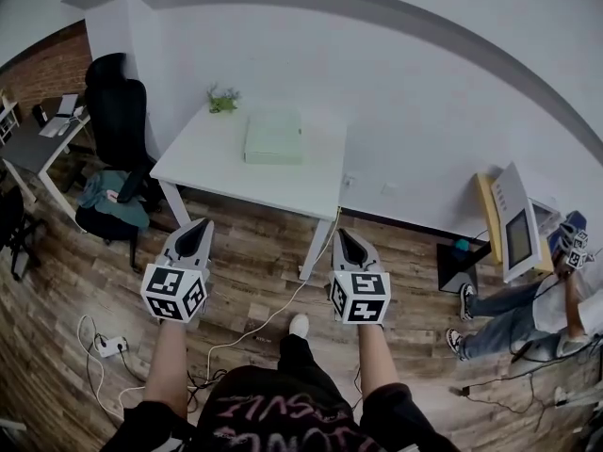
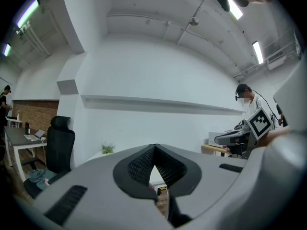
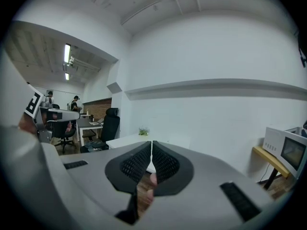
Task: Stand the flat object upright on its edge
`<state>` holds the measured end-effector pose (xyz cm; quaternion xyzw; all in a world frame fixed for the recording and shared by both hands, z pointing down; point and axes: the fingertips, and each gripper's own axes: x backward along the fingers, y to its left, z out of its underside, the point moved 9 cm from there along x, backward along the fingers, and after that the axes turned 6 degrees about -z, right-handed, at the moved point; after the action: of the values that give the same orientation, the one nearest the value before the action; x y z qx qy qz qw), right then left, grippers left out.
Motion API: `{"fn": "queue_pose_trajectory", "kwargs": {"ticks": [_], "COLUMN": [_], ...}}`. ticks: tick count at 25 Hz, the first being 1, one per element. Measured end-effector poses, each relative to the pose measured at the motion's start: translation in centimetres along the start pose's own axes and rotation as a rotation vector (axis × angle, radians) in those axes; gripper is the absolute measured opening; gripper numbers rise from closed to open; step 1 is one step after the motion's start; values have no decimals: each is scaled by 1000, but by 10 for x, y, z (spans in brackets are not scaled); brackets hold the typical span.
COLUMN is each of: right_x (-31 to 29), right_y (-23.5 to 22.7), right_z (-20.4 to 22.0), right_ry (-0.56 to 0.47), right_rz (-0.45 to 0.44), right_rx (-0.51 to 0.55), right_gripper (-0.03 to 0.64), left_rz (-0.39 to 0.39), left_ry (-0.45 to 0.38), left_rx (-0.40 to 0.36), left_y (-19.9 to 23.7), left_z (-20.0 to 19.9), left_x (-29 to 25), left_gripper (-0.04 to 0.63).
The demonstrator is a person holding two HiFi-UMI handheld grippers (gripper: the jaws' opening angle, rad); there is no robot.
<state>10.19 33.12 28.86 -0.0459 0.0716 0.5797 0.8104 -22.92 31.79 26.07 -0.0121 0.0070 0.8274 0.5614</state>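
Left claw [image 1: 203, 222]: jaws pressed fully together, ribbed black pads meeting at the tip, nothing between them. Right claw [image 1: 342, 233]: same story, shut tight and empty. Both are held out level in front of the person, side by side, over the brown wooden plank floor [image 1: 245, 266].

The prize is well ahead of them: a pale green, flat square slab [image 1: 274, 137] lying face down in the middle of the white rectangular table [image 1: 203, 163], well apart from both claws. A small green potted plant [image 1: 222, 100] sits at the table's far left corner, near the slab but not touching it.

So this looks like the approach, with nothing yet done to the slab. To do it well, both claws will likely need to open before they arrive, since shut jaws can't take an edge. The slab lies flush on the tabletop, so I'd expect one claw to pinch or lift a near edge while the other braces the opposite side to stop it sliding. Tip it slowly, because a thin edge gives little footing and it could fall back flat.

Watch the thin white cable [image 1: 268, 316] trailing across the floor right in the walking path, and the black office chair [image 1: 121, 111] beside the table's left end.
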Motion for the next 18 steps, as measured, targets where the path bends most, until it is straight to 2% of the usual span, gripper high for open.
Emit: {"fn": "queue_pose_trajectory", "kwargs": {"ticks": [9, 18], "right_x": [-41, -122], "right_y": [-26, -81], "right_z": [9, 29], "right_ry": [12, 75], "right_rz": [-25, -48], "right_rx": [-6, -35], "right_gripper": [25, 25], "left_rz": [2, -29], "left_ry": [31, 93], "left_rx": [-12, -4], "left_y": [-3, 12], "left_z": [10, 34], "left_x": [-45, -130], "left_gripper": [14, 14]}}
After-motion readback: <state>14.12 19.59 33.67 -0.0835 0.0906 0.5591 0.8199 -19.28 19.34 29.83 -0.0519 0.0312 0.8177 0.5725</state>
